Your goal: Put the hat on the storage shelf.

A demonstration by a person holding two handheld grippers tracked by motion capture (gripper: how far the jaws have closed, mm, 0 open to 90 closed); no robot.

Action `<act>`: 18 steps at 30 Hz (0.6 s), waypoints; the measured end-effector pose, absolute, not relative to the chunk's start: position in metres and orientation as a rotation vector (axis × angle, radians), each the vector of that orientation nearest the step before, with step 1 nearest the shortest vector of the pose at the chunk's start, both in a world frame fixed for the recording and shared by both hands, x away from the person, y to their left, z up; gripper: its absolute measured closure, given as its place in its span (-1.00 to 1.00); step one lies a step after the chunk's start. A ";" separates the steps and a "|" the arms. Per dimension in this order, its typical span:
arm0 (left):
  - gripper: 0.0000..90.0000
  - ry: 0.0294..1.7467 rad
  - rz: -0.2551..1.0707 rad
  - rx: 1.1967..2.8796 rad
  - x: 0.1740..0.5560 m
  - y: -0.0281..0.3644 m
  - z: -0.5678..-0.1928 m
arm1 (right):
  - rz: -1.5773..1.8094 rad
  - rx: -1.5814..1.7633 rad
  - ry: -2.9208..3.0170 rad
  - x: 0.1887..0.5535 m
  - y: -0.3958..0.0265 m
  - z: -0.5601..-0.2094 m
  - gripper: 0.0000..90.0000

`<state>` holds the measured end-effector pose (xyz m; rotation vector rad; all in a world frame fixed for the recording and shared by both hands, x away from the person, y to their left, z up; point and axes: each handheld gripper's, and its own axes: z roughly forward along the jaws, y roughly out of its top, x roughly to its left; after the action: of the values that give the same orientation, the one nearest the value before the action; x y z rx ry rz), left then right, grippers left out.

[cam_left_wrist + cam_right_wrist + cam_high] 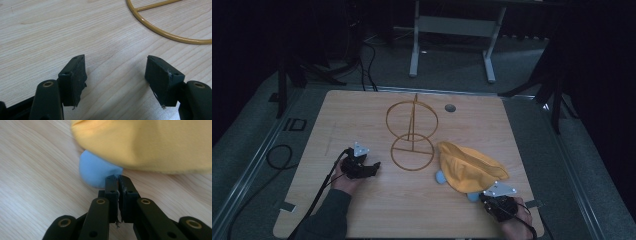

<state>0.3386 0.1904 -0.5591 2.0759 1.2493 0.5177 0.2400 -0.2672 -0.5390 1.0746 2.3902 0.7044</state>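
1. Two grippers sat low in the high view: the left gripper (373, 167) at lower left with its jaws apart over bare table (362, 210).
2. The right gripper (118, 178) at lower right had its jaws together, tips at the blue edge of the yellow cloth (468, 168), right of the wire stand (412, 134).

free: bare table (362, 210) front-left | blocked: wire stand (412, 131) centre, yellow cloth (467, 167) right
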 end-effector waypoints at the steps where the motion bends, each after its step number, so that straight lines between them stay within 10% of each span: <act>1: -0.25 1.249 0.518 2.076 0.339 0.190 -0.559 | 0.723 1.071 2.401 0.241 -0.265 -0.539 0.91; 18: -0.25 1.247 0.517 2.078 0.339 0.191 -0.559 | 0.874 0.807 2.485 0.249 -0.231 -0.531 0.54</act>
<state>0.3385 0.1907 -0.5590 2.0783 1.2469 0.5171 0.2486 -0.2308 -0.5314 0.8067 2.4854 0.8742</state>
